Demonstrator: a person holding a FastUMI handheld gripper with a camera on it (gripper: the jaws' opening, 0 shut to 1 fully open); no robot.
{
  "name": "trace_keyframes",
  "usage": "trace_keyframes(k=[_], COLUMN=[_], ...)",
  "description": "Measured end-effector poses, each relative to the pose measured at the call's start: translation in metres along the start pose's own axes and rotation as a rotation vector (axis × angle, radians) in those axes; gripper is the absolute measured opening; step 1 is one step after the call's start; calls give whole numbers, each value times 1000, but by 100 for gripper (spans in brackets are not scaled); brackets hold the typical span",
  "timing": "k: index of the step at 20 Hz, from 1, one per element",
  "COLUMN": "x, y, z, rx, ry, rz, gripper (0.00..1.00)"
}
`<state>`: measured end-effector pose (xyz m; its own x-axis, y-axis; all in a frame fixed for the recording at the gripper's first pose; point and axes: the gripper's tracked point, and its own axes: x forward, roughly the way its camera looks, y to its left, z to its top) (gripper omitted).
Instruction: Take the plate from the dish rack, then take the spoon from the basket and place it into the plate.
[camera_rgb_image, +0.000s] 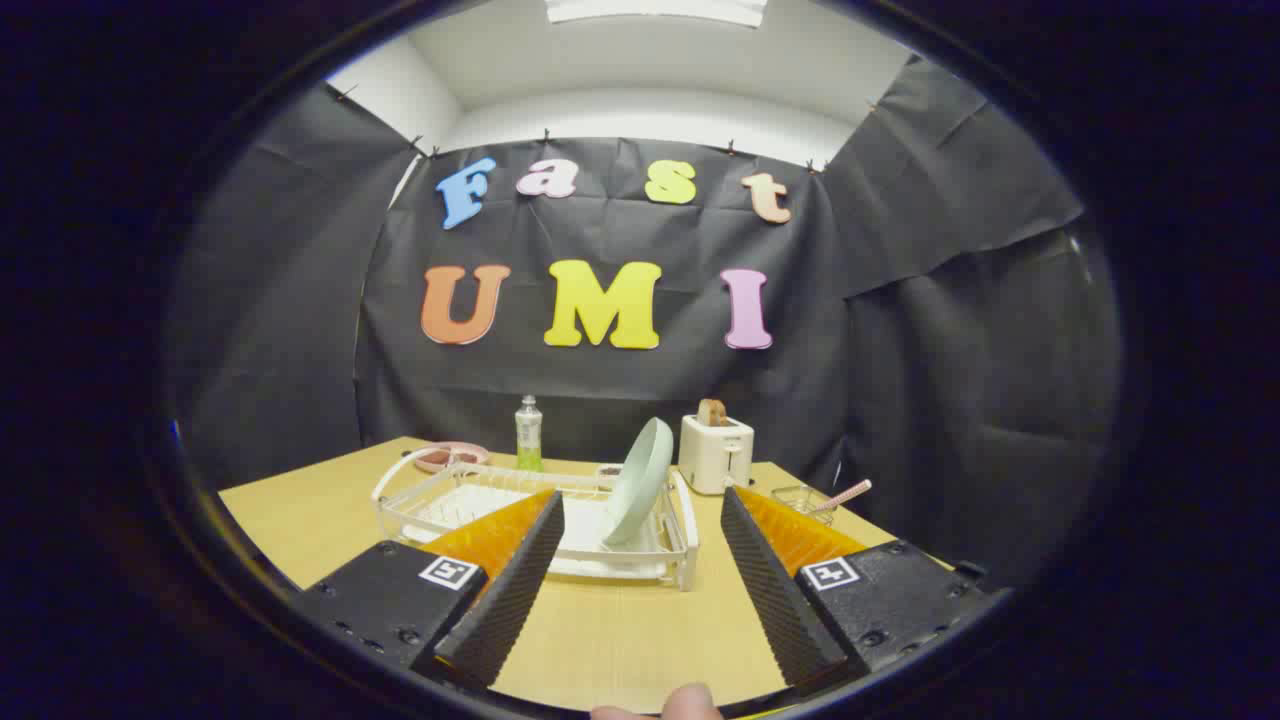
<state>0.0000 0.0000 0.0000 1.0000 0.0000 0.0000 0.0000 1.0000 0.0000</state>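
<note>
Pale green plate (640, 480) is stood on edge in white dish rack (530, 505), leaned right, just ahead of gripper (640, 515); fingers are spread apart, nothing held. Spoon (845, 496) is propped in wire basket (800, 498), handle angled up-right, beside toaster (715, 452)

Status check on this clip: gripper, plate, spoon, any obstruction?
Gripper open, holding nothing, short of the dish rack. Plate on edge in the rack. Spoon in its basket beside the toaster. Approach unobstructed.
</note>
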Motion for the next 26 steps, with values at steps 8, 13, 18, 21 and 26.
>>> trace_keyframes(k=[8,13,18,21,26], x=[2,2,4,9,21], y=[27,33,38,32,8], z=[-13,-9,-12,-16,-19], rx=[15,18,27,71,43], ry=[63,39,36,42,74], rz=[46,52,81,95,61], gripper=[100,100,100,100,100])
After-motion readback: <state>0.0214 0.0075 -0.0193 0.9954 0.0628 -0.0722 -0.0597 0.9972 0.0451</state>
